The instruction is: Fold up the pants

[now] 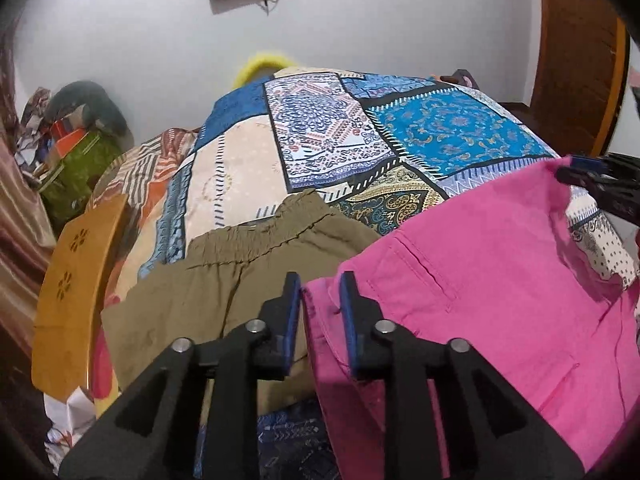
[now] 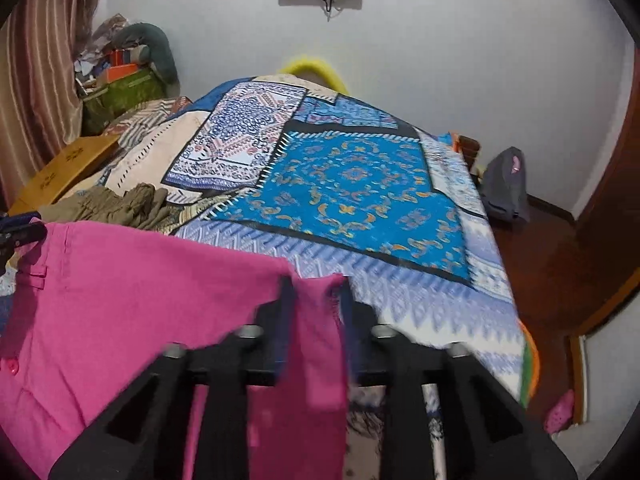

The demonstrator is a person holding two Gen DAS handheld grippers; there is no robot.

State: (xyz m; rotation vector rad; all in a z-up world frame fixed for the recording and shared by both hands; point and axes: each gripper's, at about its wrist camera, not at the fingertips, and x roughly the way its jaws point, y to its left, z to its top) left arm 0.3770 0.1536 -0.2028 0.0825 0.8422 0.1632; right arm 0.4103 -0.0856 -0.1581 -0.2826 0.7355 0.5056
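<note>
Pink pants (image 1: 492,264) hang stretched by their waistband between my two grippers, above the near edge of the bed. My left gripper (image 1: 320,300) is shut on the left end of the waistband. My right gripper (image 2: 316,304) is shut on the right end; it also shows at the right edge of the left wrist view (image 1: 576,172). The pink pants (image 2: 132,280) fill the lower left of the right wrist view, with a belt loop and a button visible. The legs hang down out of sight.
Olive-green pants (image 1: 248,264) lie crumpled on the patchwork bedspread (image 1: 452,136), also seen in the right wrist view (image 2: 120,204). A wooden chair back (image 1: 76,288) stands at the bed's left. A grey bag (image 2: 506,184) and dark wooden floor are to the right.
</note>
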